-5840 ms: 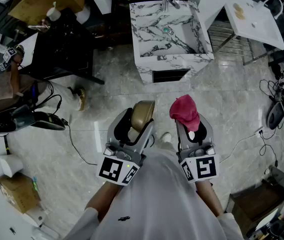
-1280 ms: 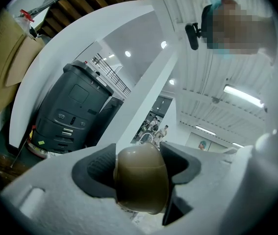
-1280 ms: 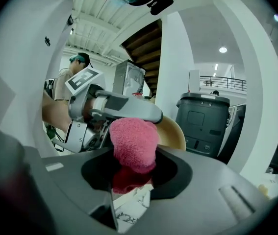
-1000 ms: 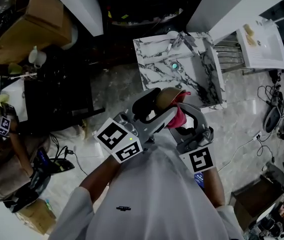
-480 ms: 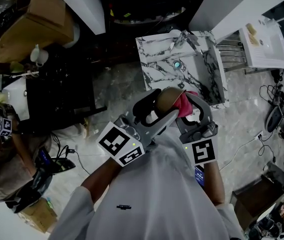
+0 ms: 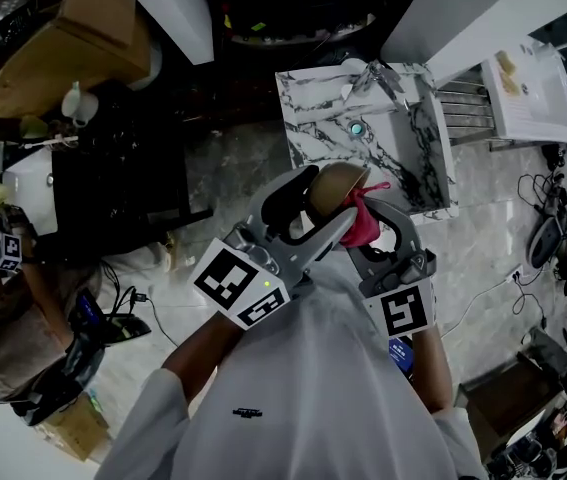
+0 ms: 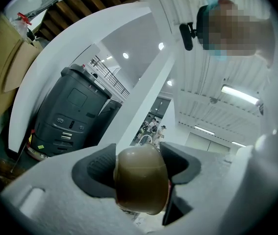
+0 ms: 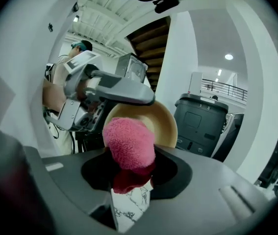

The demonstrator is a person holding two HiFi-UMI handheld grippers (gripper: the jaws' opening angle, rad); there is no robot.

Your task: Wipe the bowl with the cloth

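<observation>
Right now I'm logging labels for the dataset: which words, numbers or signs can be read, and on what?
No readable words or numbers anywhere.
Left marker cube, right marker cube: black-and-white square codes, no letters.
Grey machine: panel labels and a yellowish sticker, too small to read.

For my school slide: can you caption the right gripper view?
The right hand-held gripper holds a pink cloth up to the tan bowl.

One bowl [image 6: 338, 186], one pink cloth [image 6: 363, 232]; two grippers: left gripper [image 6: 315, 208], right gripper [image 6: 369, 218]; one marble sink [image 6: 305, 96], one tap [image 6: 361, 70], one cardboard box [image 6: 55, 40]
</observation>
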